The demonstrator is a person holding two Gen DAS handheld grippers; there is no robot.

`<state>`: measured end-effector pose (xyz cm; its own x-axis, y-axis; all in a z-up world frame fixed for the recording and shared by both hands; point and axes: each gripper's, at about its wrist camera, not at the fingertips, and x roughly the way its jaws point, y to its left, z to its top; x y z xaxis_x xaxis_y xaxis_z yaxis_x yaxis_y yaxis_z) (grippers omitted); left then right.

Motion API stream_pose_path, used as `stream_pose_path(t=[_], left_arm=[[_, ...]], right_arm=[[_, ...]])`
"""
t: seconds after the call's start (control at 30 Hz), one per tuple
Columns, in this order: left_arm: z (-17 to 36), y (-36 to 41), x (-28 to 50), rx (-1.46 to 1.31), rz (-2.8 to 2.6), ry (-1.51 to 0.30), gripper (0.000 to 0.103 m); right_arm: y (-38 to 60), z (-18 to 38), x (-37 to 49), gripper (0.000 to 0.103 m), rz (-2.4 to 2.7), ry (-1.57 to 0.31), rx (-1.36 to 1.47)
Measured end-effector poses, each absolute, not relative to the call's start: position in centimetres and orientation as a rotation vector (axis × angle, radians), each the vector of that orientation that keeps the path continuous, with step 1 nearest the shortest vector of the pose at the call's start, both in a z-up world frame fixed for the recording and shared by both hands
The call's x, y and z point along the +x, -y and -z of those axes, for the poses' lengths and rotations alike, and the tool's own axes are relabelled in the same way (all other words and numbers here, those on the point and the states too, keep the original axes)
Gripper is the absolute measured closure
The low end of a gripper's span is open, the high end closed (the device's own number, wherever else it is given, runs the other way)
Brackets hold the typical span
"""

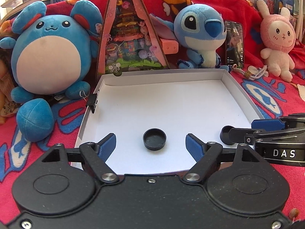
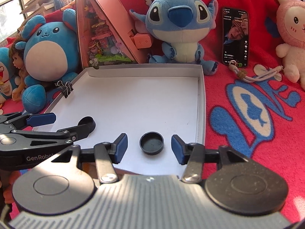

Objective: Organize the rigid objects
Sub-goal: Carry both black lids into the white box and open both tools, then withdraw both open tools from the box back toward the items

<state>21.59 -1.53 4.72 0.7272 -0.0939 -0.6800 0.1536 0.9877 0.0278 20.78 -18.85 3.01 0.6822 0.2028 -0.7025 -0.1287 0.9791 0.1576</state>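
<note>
Two round black caps lie in a shallow white box (image 1: pixel 164 87) on a red blanket. In the left wrist view my left gripper (image 1: pixel 150 146) is open, its blue pads on either side of one black cap (image 1: pixel 154 139). The second cap (image 1: pixel 225 135) lies to the right, partly behind the right gripper (image 1: pixel 253 128). In the right wrist view my right gripper (image 2: pixel 149 147) is open around that second cap (image 2: pixel 151 142). The left gripper (image 2: pixel 63 123) enters from the left, open, over the first cap (image 2: pixel 88 124). The box rim (image 2: pixel 201 99) runs along the right.
A black binder clip (image 1: pixel 93 102) is clipped to the box's left wall. Behind the box stand a round blue plush (image 1: pixel 49 57), a pink triangular diorama (image 1: pixel 129 32), a Stitch plush (image 1: pixel 202 36), a phone (image 1: pixel 234 43) and a pink rabbit plush (image 1: pixel 277 38). A corded lanyard (image 2: pixel 253 75) lies near the phone.
</note>
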Motion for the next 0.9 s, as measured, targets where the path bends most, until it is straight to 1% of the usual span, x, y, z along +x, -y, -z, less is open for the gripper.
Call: stream_pose_path(t=[0.03,0.1,0.47,0.7,0.9], left_arm=[[-4.9,1.5,21.1,0.081,0.138,-0.733,0.02],[-5.2,1.4,20.1,0.079,0.148,-0.712,0.019],[-6.1,1.1,14.7,0.068,0.195,-0.639,0.018],[-6.2,0.7,11.7,0.052,0.207,-0.595,0.018],[-5.6,0.3,10.1,0.03,0.214,-0.605,0.017]], right_arm=[[18.9,-3.2,20.5,0.035,-0.19,-0.79,0.095],[18.9,-3.6,19.5,0.03,-0.199,-0.768,0.083],[18.9,-4.8,14.5,0.019,-0.221,-0.653,0.014],[19.1,-4.9,11.9,0.017,-0.241,-0.603,0.014],[18.8,-4.8,9.8,0.016,-0.247,-0.557,-0.012]])
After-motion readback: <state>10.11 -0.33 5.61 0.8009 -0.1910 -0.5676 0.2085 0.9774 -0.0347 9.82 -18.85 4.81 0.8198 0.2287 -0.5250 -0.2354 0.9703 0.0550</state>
